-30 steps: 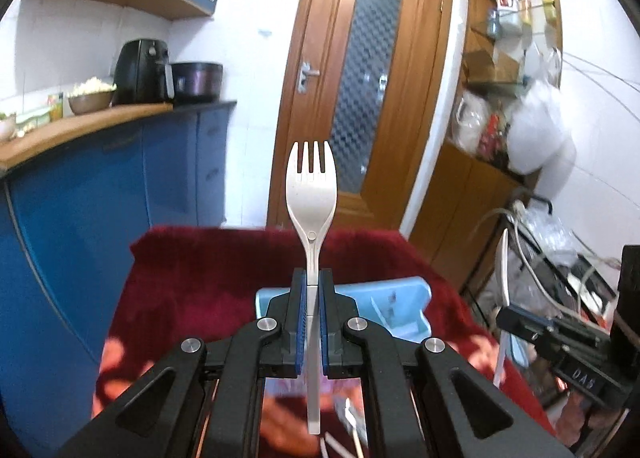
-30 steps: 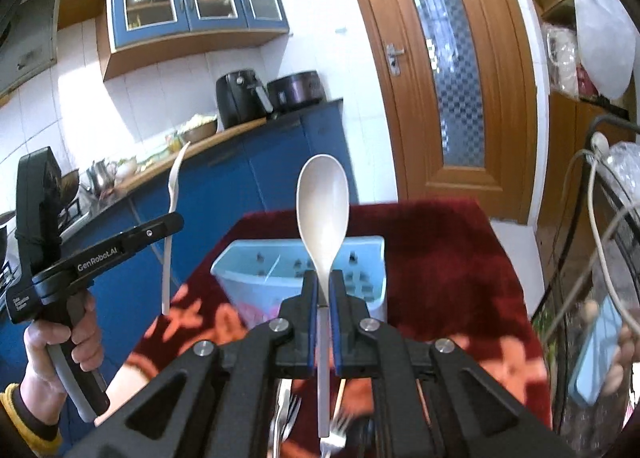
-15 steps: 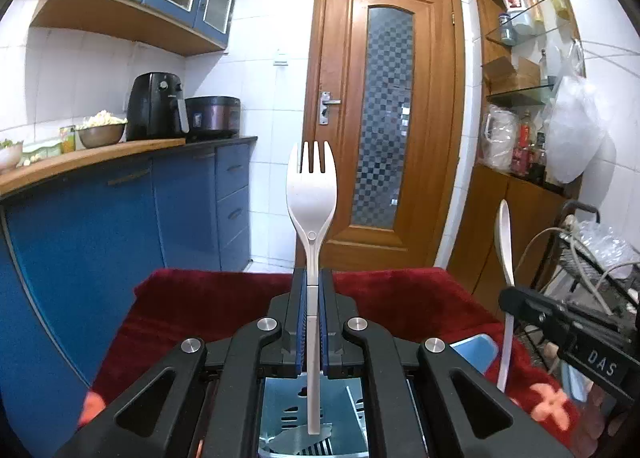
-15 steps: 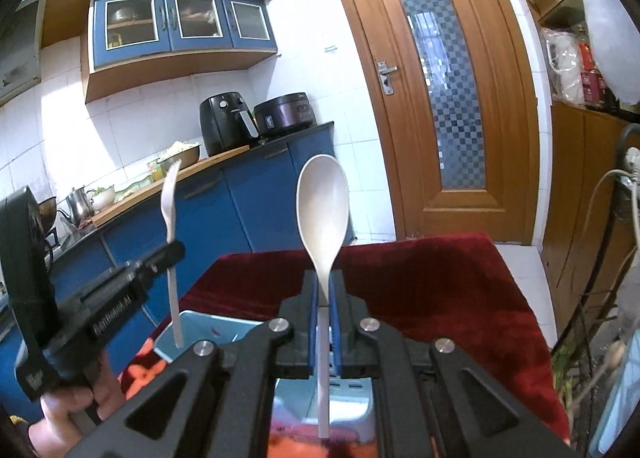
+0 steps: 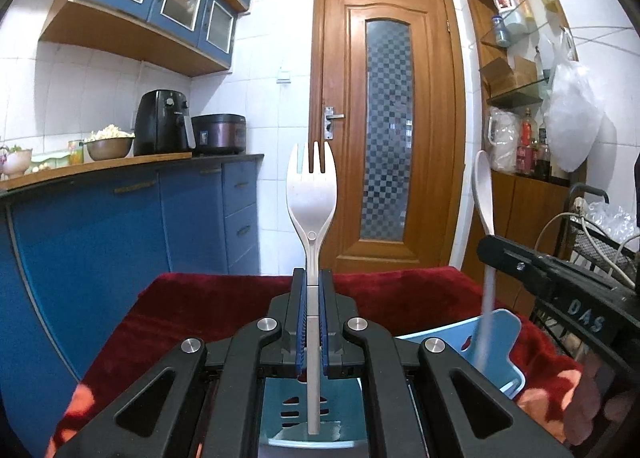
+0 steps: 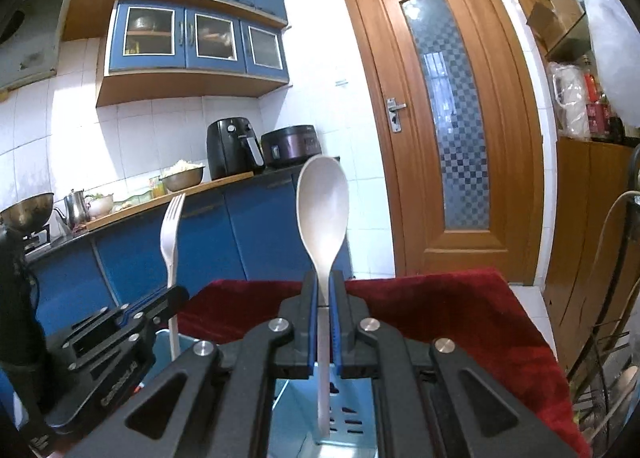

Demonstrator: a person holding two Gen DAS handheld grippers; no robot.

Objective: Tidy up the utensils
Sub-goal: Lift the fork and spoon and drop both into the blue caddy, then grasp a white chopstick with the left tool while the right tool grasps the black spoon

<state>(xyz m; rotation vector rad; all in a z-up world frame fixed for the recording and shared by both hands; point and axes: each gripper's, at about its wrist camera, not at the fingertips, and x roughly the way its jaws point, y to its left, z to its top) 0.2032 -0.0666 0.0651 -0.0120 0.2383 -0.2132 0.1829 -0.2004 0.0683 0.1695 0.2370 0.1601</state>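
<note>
1. The left tongs are squeezed shut on a fork. The fork is pale grey plastic with a wide, round head and short prongs. It stands straight up between the blue pads.
2. The right tongs are squeezed shut on a spoon. The spoon is white plastic with a big oval bowl. It stands straight up too.
3. A light blue utensil holder with slots in it sits right under both tongs. The bottom ends of the fork and spoon hang over it.
4. The holder sits on a bench with a dark red cloth.
</note>
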